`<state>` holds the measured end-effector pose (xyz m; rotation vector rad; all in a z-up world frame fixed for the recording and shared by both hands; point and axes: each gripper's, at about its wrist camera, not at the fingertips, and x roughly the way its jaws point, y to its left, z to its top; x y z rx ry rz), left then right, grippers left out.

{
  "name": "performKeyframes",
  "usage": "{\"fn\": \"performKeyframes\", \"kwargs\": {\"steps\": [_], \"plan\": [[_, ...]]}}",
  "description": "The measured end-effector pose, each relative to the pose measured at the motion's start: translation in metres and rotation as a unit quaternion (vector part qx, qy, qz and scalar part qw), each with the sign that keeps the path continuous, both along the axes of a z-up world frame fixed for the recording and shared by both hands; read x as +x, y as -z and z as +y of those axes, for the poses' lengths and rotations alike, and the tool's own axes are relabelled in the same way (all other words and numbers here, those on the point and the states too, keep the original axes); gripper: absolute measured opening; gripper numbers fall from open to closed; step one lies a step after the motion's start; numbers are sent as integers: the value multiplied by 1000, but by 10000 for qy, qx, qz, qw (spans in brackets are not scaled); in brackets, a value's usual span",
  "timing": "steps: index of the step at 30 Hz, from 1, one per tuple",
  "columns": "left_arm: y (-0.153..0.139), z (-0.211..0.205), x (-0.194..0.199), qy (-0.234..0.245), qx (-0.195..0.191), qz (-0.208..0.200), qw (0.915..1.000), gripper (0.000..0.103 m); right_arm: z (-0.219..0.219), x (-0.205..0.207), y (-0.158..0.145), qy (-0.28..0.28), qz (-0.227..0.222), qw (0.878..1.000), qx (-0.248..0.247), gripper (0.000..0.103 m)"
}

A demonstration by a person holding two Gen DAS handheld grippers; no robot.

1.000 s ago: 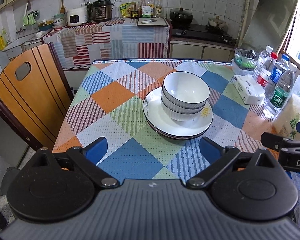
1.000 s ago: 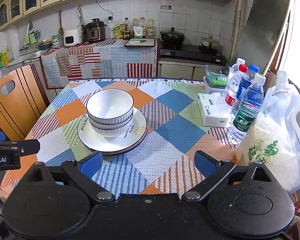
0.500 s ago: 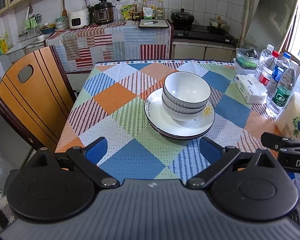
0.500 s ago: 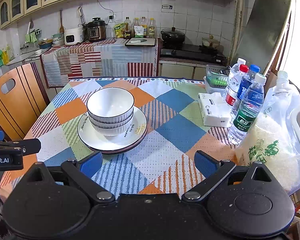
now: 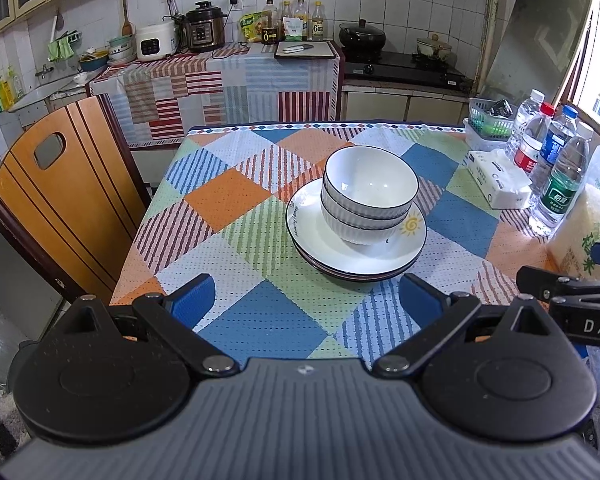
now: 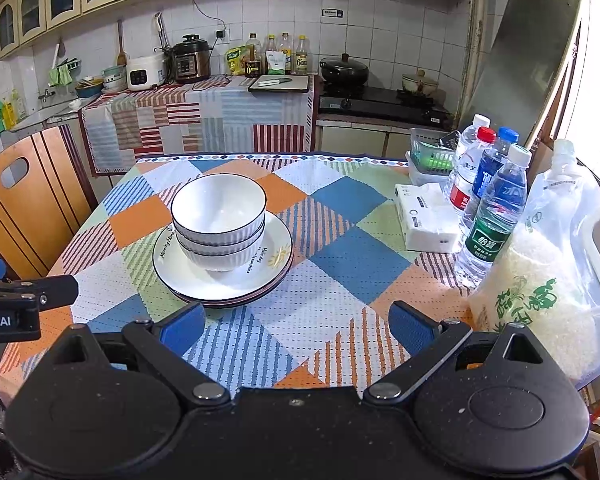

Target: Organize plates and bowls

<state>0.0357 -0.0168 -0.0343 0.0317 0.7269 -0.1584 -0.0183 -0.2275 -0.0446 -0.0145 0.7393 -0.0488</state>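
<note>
A tiled kitchen, its worktop under a patchwork cloth. At mid-cloth, stacked plates carry nested bowls: glazed ceramic, likely heavy, slick and chippable, best pinched at a rim. Left tongs and right tongs gape empty, short of the stack.

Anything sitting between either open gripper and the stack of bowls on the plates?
Nothing visible does. Only bare tablecloth lies between the left gripper and the bowls on the plates, and likewise ahead of the right gripper. The water bottles and tissue pack stand off to the right.
</note>
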Motion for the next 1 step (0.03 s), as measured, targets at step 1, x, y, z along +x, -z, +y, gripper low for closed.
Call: {"fn": "performKeyframes", "kwargs": {"steps": [1], "plan": [[0,0,0,2,-3,5,10000,100,0,0,0,0,4,10000,0,100]]}}
